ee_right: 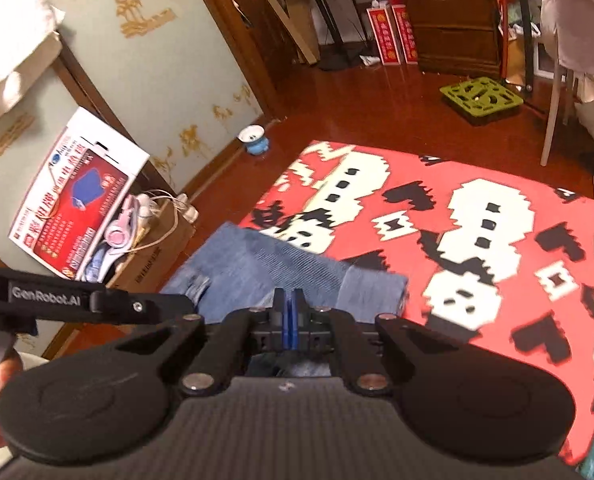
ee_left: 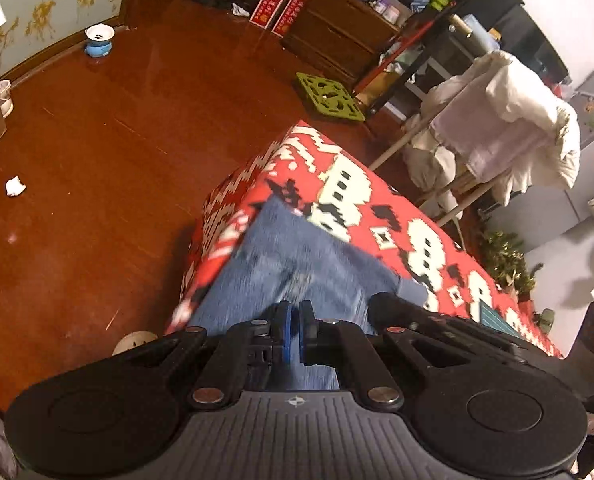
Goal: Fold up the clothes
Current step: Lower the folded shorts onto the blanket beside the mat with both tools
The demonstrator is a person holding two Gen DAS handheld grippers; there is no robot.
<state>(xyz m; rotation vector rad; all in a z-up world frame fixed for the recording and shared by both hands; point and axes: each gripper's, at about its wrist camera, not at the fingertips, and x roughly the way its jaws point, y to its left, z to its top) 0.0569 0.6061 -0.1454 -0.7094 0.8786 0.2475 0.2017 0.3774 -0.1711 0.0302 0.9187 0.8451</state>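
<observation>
Partly blurred jeans (ee_left: pixel 297 264) hidden behind right gripper (ee_right: pixel 288 320).

Blue denim jeans (ee_left: pixel 297 256) (ee_right: pixel 273 268), faded and twill-textured, spread over the near corner of the red, white and black patterned cover (ee_left: pixel 381 200) (ee_right: pixel 477 220). One folded layer running toward 11 o'clock, another toward 2 o'clock. Edge overhanging the corner at 9 o'clock. Blurred in the left wrist view.
</observation>
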